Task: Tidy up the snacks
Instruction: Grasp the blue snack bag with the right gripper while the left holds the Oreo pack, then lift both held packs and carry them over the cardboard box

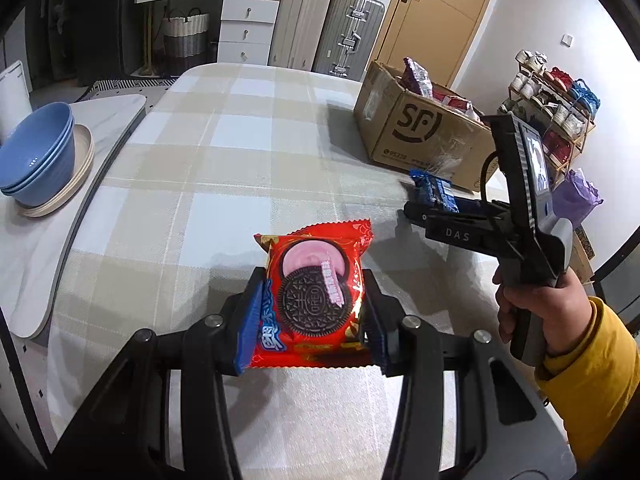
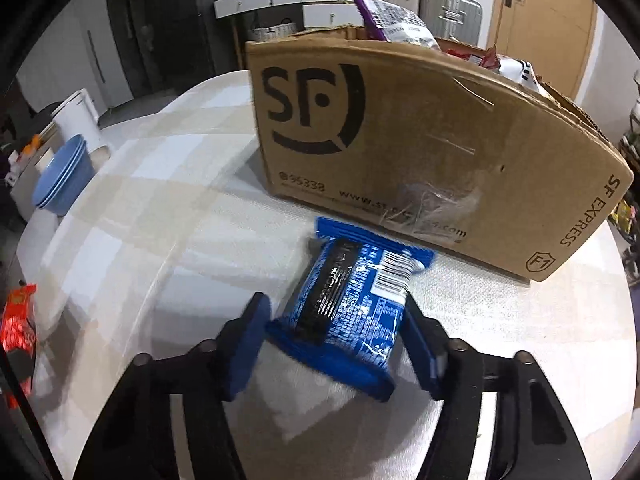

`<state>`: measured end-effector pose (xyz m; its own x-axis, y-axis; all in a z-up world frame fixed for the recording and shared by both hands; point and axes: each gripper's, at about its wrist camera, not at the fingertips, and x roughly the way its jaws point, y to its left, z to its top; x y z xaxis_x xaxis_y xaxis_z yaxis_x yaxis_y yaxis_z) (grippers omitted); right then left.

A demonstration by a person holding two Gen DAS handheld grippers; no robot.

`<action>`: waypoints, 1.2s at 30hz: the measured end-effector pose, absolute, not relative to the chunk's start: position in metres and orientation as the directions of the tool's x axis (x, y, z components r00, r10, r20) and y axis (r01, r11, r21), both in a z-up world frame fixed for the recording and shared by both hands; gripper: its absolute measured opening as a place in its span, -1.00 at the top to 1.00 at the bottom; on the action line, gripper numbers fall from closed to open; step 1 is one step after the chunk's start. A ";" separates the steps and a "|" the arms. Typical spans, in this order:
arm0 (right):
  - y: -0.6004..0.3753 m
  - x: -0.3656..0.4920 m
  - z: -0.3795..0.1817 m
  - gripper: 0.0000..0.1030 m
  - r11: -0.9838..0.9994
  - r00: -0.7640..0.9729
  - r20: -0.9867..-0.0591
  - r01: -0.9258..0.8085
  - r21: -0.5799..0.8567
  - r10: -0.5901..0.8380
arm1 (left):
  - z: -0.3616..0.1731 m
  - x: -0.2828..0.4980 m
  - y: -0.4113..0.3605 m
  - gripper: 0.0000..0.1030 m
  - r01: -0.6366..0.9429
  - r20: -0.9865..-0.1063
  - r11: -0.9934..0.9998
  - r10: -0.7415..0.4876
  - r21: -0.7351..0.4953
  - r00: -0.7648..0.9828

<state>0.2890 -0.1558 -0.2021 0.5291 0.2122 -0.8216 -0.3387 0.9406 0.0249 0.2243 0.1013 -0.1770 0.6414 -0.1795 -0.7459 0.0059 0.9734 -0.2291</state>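
Observation:
A red Oreo pack [image 1: 316, 296] sits between the pads of my left gripper [image 1: 314, 284], which is shut on it just above the checked tablecloth [image 1: 224, 128]. My right gripper [image 2: 336, 308] has both pads against a blue snack pack [image 2: 352, 304], barcode side up, close in front of the SF cardboard box [image 2: 400, 140]. The left wrist view shows that right gripper [image 1: 424, 204] from the side with the blue pack [image 1: 434, 190] sticking out of it, beside the box [image 1: 420, 136]. Several snack bags fill the box. The red pack [image 2: 18, 320] shows at the far left edge.
Stacked blue bowls [image 1: 38, 152] on plates stand on a white side table [image 1: 112, 108] at the left. A hand in a yellow sleeve [image 1: 560, 320] holds the right gripper. Suitcases [image 1: 324, 28], white drawers and a shoe rack [image 1: 556, 112] stand beyond the table.

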 end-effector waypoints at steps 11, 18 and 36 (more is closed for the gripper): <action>-0.200 0.237 -0.185 0.14 0.885 0.488 -0.746 -0.351 0.308 0.453 | -0.162 0.192 0.086 0.19 0.022 -0.739 0.978 -0.172 -0.209 0.652; -0.238 0.187 -0.147 0.14 0.836 0.549 -0.631 -0.367 0.408 0.549 | -0.145 0.175 0.060 0.19 0.068 -0.719 0.977 -0.194 -0.200 0.667; -0.316 0.073 -0.071 0.14 0.746 0.659 -0.385 -0.442 0.498 0.647 | -0.083 0.156 -0.025 0.19 0.246 -0.616 0.946 -0.326 -0.214 0.717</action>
<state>0.0731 -0.3163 -0.0711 0.6586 0.6466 -0.3849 -0.4415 0.7463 0.4981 0.1559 -0.0255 -0.0833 0.7173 -0.3255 -0.6161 0.2456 0.9455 -0.2136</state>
